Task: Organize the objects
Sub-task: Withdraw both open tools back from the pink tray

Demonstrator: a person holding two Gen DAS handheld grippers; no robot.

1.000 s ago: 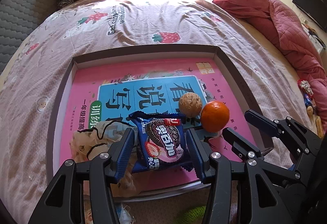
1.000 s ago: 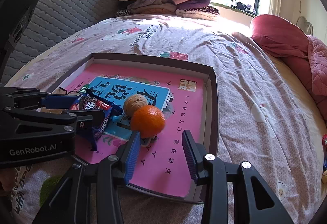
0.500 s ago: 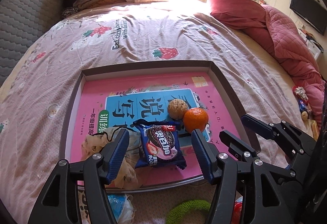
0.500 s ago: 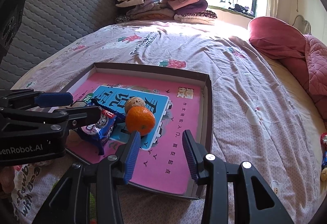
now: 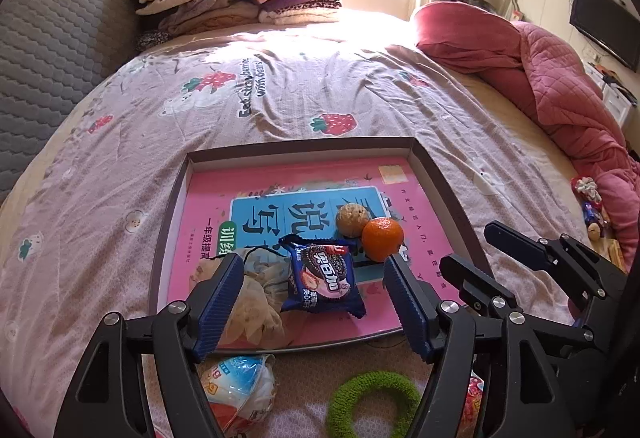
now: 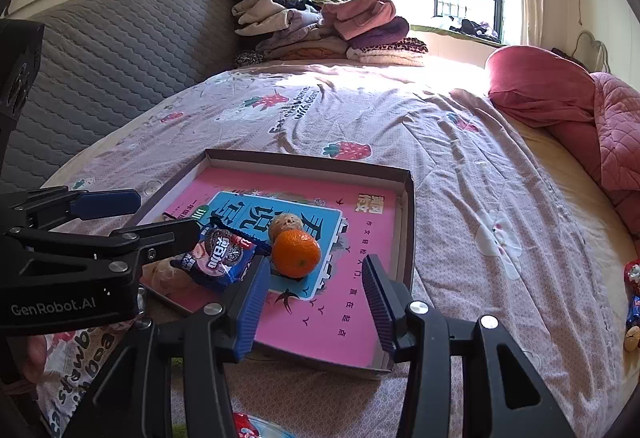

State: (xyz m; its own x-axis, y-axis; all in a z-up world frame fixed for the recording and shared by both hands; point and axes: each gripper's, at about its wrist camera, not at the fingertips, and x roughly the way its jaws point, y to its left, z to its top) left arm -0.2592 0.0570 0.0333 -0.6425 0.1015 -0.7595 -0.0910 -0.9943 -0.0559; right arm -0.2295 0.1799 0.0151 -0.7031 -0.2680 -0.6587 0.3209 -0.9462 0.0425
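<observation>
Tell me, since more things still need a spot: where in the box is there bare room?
Free: the far strip of the box beyond the walnut, and its near-right corner beside the orange. Crowded: the near-left, where the cookie packet lies against the crumpled bag.

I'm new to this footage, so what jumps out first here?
A shallow box on the bed holds a pink book, with an orange touching a walnut on it. Beside them lies a blue cookie packet, partly over a beige cloth. Both grippers, left and right, are open and empty.
</observation>
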